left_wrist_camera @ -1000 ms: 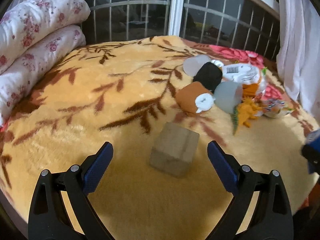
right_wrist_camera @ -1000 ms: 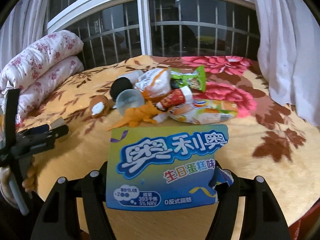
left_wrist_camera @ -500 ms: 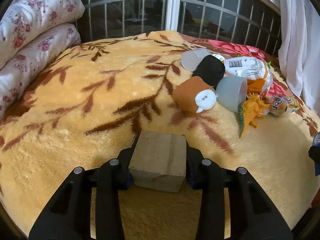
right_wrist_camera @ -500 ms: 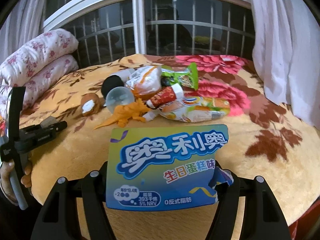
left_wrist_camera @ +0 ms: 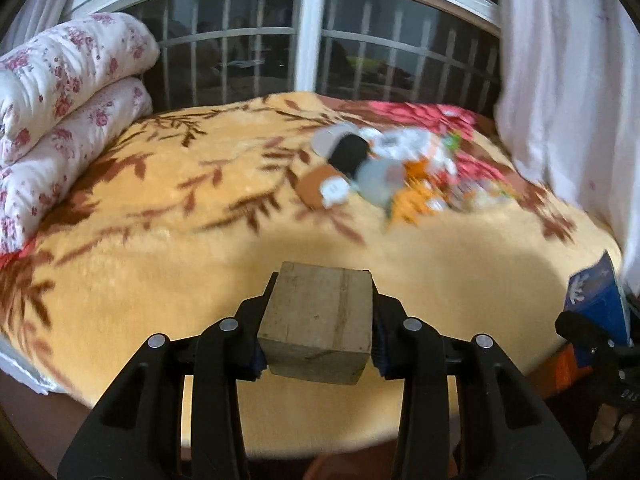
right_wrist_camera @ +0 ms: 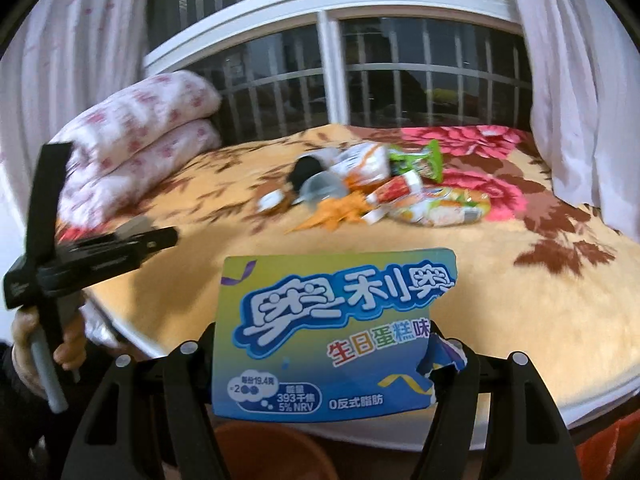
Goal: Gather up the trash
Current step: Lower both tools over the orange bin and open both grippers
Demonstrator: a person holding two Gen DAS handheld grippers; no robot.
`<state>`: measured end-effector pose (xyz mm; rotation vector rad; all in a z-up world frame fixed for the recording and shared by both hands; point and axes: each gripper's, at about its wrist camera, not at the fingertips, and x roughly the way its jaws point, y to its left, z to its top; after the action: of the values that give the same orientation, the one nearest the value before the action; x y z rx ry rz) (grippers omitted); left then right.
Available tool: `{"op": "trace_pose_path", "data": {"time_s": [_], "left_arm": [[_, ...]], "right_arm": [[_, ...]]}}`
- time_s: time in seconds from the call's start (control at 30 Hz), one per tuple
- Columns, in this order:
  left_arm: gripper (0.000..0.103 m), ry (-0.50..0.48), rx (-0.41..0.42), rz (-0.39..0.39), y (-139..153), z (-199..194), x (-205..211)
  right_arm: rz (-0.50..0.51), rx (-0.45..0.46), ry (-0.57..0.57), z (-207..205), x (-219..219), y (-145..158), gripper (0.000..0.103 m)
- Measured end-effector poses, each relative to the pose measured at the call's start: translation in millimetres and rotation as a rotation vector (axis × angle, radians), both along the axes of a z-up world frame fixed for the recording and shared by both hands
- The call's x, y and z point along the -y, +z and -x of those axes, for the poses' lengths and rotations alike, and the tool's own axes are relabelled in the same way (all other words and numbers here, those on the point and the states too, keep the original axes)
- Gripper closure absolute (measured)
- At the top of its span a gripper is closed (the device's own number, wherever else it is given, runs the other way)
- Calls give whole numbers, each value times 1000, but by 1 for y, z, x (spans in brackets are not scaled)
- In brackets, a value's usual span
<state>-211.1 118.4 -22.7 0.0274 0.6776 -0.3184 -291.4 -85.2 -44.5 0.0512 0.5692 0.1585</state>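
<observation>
Lifted off the blanket (left_wrist_camera: 160,216), wooden block (left_wrist_camera: 316,326) sits between left fingers (left_wrist_camera: 250,336).

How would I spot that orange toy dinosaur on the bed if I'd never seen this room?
Start at the barred window, then drop to the yellow leaf-patterned blanket. A heap of wrappers lies mid-bed; the orange toy dinosaur sprawls at its near edge, below a clear cup. It is the only plain orange, spiky-looking thing there.

On the blanket (left_wrist_camera: 168,216), quilts (left_wrist_camera: 60,104) lie at ten o'clock, trash pile (left_wrist_camera: 384,172) at one (window (left_wrist_camera: 312,40) behind both).
</observation>
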Motion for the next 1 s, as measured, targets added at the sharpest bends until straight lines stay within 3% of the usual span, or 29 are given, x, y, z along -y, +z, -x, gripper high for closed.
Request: {"op": "trace_pose_path", "data": {"time_s": [0.13,0.27,0.4,0.5,0.83,0.87,0.9,1.0], "left_arm": [[66,-114,-27,-32,-23,47,-2],[66,-234,-154,-96,-74,74,1],[66,-307,-304,-164,-128,77,14],[66,-341,-363,-219,-159,73,26],[64,-401,-518,-294,-206,46,52],[56,-405,-542,-307,-211,43,54],[40,-400,-556,-321,-215,43,52],[32,-387,-545,-351,-218,41,54]], "right_arm": [[69,-61,91,33,-21,-20,36],[172,-247,203,38,-42,-75,36],[265,-415,294,20,-59,-137,36],[261,-528,324,3,-65,-173,36],[237,-753,359,-24,-71,-219,34],[236,-772,352,-26,-69,-222,28],[232,-794,341,-27,-67,-225,23],[199,-819,311,-27,-60,-228,19]]}}
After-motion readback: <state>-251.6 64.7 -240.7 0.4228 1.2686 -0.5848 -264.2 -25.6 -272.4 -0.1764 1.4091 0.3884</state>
